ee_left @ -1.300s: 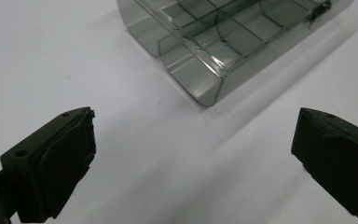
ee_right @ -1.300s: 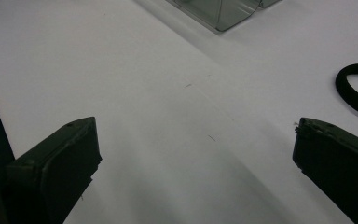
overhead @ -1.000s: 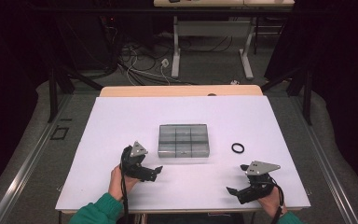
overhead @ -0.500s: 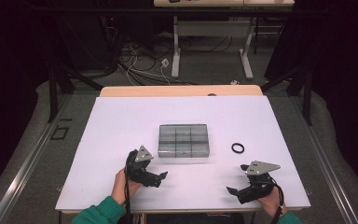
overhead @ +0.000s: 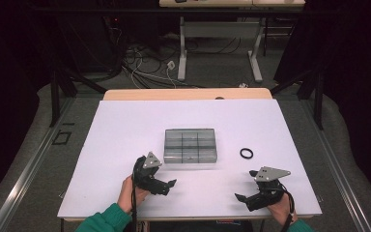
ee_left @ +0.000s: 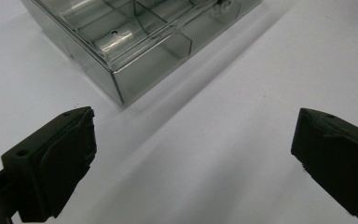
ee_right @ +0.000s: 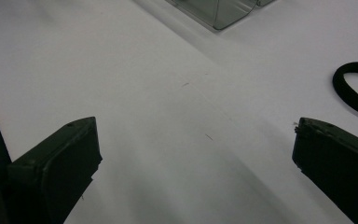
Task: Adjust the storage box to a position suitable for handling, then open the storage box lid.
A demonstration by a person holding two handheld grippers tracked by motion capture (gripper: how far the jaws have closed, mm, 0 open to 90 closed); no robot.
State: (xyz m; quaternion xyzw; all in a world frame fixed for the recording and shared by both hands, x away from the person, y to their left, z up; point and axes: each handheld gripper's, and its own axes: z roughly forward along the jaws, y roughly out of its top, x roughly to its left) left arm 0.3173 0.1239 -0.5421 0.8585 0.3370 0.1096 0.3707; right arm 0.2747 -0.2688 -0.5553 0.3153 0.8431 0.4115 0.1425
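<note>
The white rectangular table (overhead: 125, 135) bears a clear plastic compartment box (overhead: 190, 145), lid down, at its middle. The left gripper (overhead: 166, 186), jaws wide apart and empty, sits just before the box's near left corner; it should probably approach level and square. The right gripper (overhead: 241, 198), also spread, waits near-right of the box, close to a small black rubber ring (overhead: 246, 153); nothing seems to block either

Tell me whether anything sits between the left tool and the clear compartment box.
Nothing visible does. Bare white table lies between the open left tool and the clear compartment box; the black ring lies off to the box's right.
</note>
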